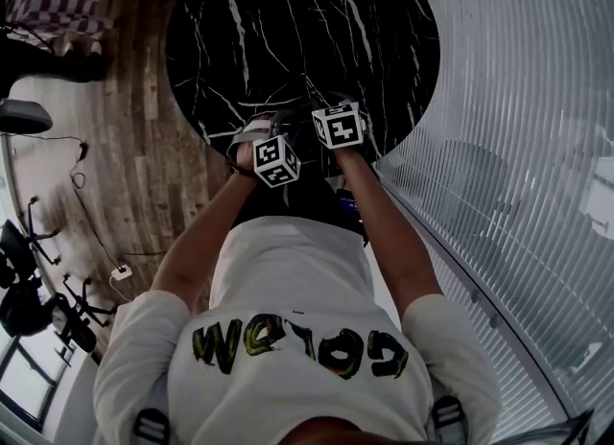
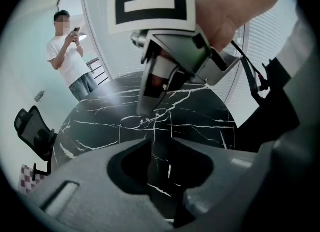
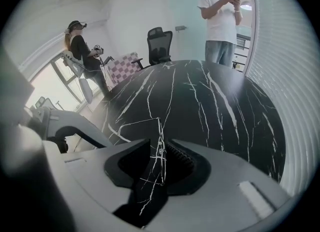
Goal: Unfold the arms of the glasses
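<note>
On the black marble desk [image 1: 288,31], near its close edge, the thin wire glasses [image 3: 161,135] sit between the wide-open jaws of my right tool [image 3: 158,162], my left tool [image 2: 160,156] equally wide and empty; they look light, springy and easily bent, so I'd pinch one arm gently.

Light: daylight from the window [image 3: 47,88] fills your room, bright and even.
Glare: a pale sheen lies on the black marble table [image 2: 100,121].
Edges: both gripper views bow, corners black.
Focus: your left gripper [image 2: 161,151] looks soft.
</note>
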